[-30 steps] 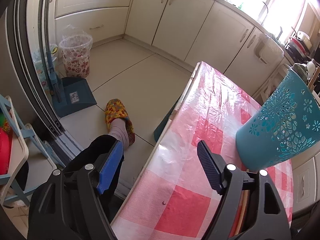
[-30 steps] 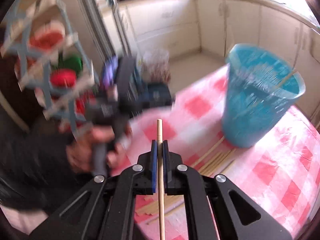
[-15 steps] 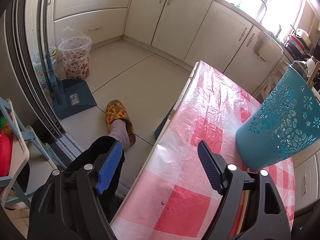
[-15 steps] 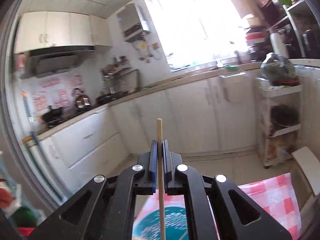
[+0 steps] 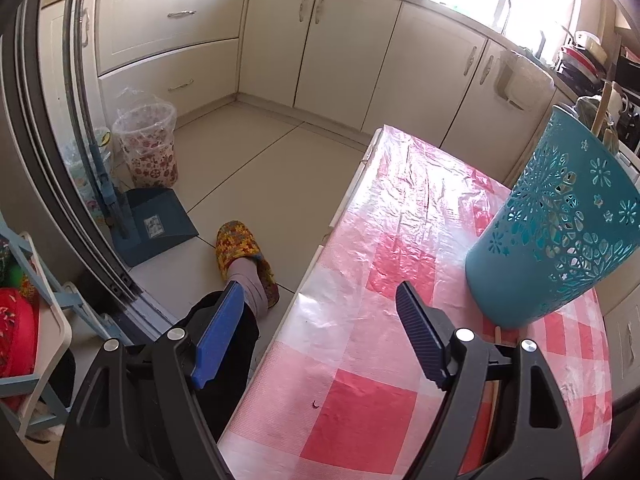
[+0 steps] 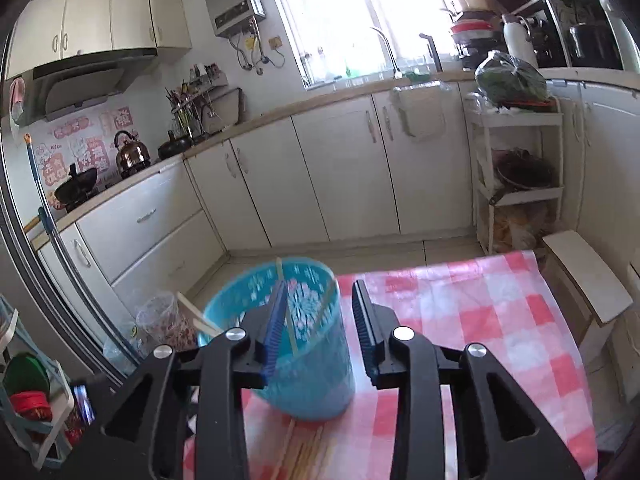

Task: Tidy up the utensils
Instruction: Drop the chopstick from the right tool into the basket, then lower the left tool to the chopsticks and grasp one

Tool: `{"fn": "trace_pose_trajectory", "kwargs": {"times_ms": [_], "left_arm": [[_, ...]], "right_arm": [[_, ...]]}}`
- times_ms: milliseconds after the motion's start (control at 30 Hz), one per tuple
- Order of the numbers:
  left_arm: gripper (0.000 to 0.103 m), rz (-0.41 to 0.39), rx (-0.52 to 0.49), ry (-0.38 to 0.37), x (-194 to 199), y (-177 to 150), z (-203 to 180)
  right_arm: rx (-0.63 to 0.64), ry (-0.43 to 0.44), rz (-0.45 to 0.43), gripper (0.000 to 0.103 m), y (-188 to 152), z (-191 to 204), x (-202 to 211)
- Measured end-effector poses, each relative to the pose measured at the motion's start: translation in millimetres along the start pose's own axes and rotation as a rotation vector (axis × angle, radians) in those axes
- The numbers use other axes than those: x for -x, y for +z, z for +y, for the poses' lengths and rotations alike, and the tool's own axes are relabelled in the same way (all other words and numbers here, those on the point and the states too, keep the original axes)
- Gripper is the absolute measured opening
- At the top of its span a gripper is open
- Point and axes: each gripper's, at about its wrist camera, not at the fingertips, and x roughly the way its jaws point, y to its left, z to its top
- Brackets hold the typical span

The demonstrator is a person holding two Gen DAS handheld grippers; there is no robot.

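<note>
The table (image 6: 460, 308) carries the teal basket (image 6: 304, 360) at 9 o'clock, chopsticks (image 6: 286, 312) leaning inside. The right gripper (image 6: 320, 334) has just been opening, nothing between its fingers. The left gripper (image 5: 320, 332) gapes empty; basket (image 5: 560, 232) at 2 o'clock.

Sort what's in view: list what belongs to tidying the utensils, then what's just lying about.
Belongs to the job:
- teal basket
- chopsticks in basket
- loose chopsticks on table
- right gripper, jaws just opened, nothing between
- left gripper, open

Just about:
- patterned bin
- dustpan
- kettle
</note>
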Motion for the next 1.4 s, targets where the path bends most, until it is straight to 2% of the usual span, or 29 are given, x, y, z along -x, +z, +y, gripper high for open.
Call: {"fn": "trace_pose_trajectory", "kwargs": {"times_ms": [100,167,233,367,500,567,700,967,1067,1200,1333,1400], "left_arm": [[0.075,0.016,-0.043,0.017,1,0,-9],[0.075,0.027,-0.071,-0.002,6,-3,-18],[0.076,0.042,-0.11,-0.022,13,-9,-29],[0.078,0.059,-0.221,-0.04,17,-21,-56],[0.078,0.101,-0.267,-0.05,11,-29,-75],[0.078,0.117,-0.288,-0.053,7,-31,-82],[0.078,0.135,-0.343,-0.042,2,-35,-98],[0.077,0.162,-0.406,-0.013,-10,-40,-124],[0.068,0.171,-0.417,0.0,-16,-40,-131],[0.045,0.184,-0.419,-0.042,-13,-41,-137],[0.047,0.209,-0.417,-0.029,-11,-41,-143],[0.054,0.225,-0.413,-0.009,-14,-37,-145]], "right_arm": [[0.02,-0.005,0.229,0.028,-55,0,-28],[-0.001,-0.003,0.325,0.022,-77,-2,-48],[-0.014,-0.007,0.364,0.021,-85,-1,-62],[0.038,0.008,0.424,0.021,-95,14,-83],[0.134,-0.019,0.418,0.019,-103,26,-84],[0.159,-0.024,0.419,0.009,-103,25,-85],[0.211,-0.043,0.414,0.008,-99,14,-88],[0.169,0.007,0.403,0.008,-99,-13,-79],[0.147,0.026,0.405,0.008,-98,-17,-76],[0.12,0.05,0.409,0.008,-96,-22,-75],[0.105,0.061,0.41,0.008,-95,-25,-74],[0.101,0.065,0.41,0.008,-94,-28,-73]]}}
